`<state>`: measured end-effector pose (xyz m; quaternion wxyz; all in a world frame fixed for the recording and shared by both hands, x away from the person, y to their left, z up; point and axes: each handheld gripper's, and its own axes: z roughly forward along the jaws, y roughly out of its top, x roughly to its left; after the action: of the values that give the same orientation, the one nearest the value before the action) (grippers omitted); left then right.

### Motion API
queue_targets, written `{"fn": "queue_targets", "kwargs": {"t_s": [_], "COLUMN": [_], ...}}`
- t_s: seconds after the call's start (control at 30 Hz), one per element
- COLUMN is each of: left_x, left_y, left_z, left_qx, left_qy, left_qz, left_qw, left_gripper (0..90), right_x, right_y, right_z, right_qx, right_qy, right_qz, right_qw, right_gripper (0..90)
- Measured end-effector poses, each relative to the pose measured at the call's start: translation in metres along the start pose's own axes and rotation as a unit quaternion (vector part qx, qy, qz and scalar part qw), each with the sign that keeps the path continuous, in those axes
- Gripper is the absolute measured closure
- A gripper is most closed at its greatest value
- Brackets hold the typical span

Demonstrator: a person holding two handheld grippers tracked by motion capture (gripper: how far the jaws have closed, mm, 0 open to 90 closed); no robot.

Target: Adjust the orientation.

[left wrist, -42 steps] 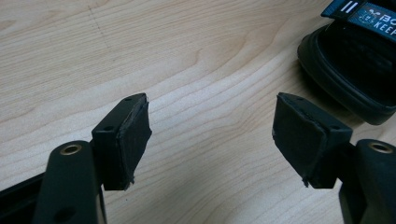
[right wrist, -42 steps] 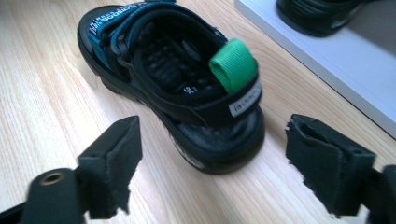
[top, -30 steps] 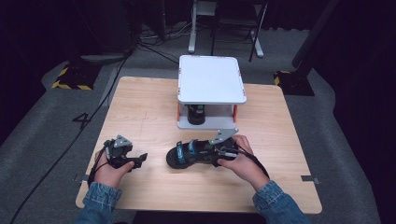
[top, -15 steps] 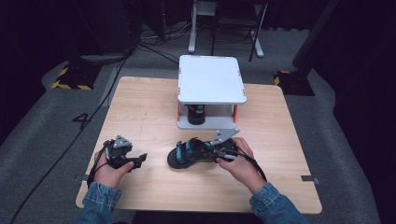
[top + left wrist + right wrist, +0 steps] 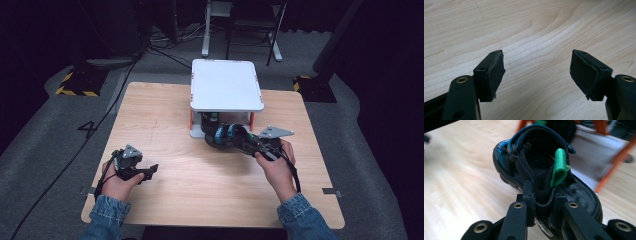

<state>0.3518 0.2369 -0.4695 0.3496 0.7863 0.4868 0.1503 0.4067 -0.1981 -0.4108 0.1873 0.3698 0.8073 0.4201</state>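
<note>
Carried from mid-bench toward the white two-tier shelf (image 5: 227, 90), the black-and-blue strapped sandal (image 5: 230, 137) hangs by its heel strap from the right tongs (image 5: 543, 203), just closed, while the left tongs (image 5: 537, 72) rest spread and empty.

A light wooden table (image 5: 165, 115) with a pale, wavy grain stands on grey carpeted floor (image 5: 45, 145). Toward its far edge, near the middle, sits a small two-level shelf (image 5: 227, 85): a white rectangular top board on orange legs (image 5: 191, 120) over a white lower board that lies flat on the wood. A dark object (image 5: 210, 118) stands on that lower board, too shadowed to tell what it is. The left hand-held gripper (image 5: 145, 172) rests near the table's front left corner.
</note>
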Motion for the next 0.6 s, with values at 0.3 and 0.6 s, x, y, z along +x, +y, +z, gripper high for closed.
{"fn": "queue_targets", "kwargs": {"t_s": [0.3, 0.6], "left_x": [0.001, 0.001], "left_y": [-0.002, -0.003], "left_z": [0.000, -0.001], "left_qx": [0.001, 0.000], "left_qy": [0.002, 0.002], "left_qz": [-0.002, -0.001], "left_qw": [1.0000, 1.0000], "left_gripper": [28.3, 28.3], "right_x": [-0.026, -0.031], "right_y": [-0.007, -0.013], "right_z": [0.004, 0.026], "right_qx": [0.000, 0.023], "right_qy": [-0.050, -0.106], "right_qz": [0.028, 0.034], "right_qw": [0.9984, 0.9935], "right_gripper": [79.5, 78.8]}}
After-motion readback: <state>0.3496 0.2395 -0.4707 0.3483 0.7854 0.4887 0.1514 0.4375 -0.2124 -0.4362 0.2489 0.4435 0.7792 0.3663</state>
